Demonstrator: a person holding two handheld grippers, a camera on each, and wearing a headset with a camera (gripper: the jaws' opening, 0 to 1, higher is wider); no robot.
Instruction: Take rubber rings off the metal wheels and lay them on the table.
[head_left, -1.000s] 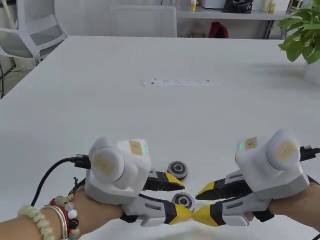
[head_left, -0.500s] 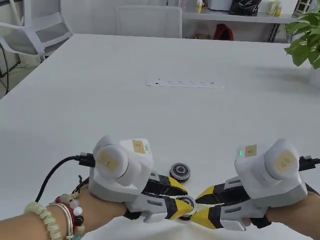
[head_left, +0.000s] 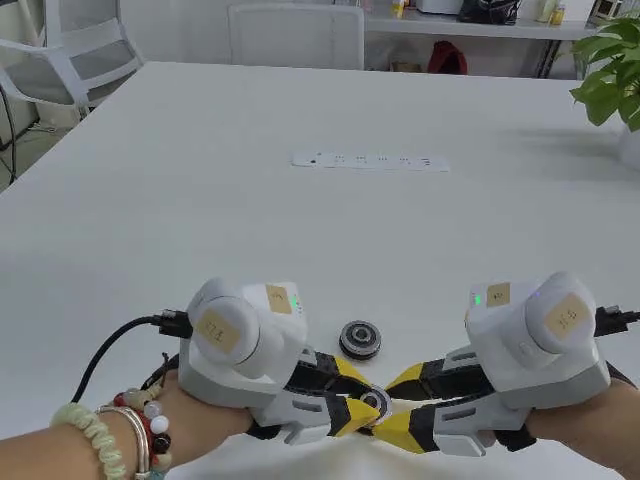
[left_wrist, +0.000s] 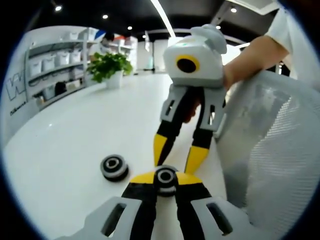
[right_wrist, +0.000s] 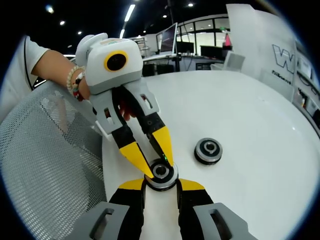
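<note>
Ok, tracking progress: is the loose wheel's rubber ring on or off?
On: a black ring wraps the wheel lying flat on the table.

near wheel (head_left: 375, 403): mostly hidden between left tongs (head_left: 358, 397) and right tongs (head_left: 393, 405) | plant (head_left: 608, 65): cut by right edge

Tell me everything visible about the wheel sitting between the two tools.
The wheel is small and round, with a silvery metal centre around a dark hole. A black rubber ring is still wrapped around it. It sits flat, hole facing up, at the near edge of the white table. The left tool looks shut on its sides. The right tool has its jaws flanking the wheel from the opposite side, but contact is unclear.
</note>
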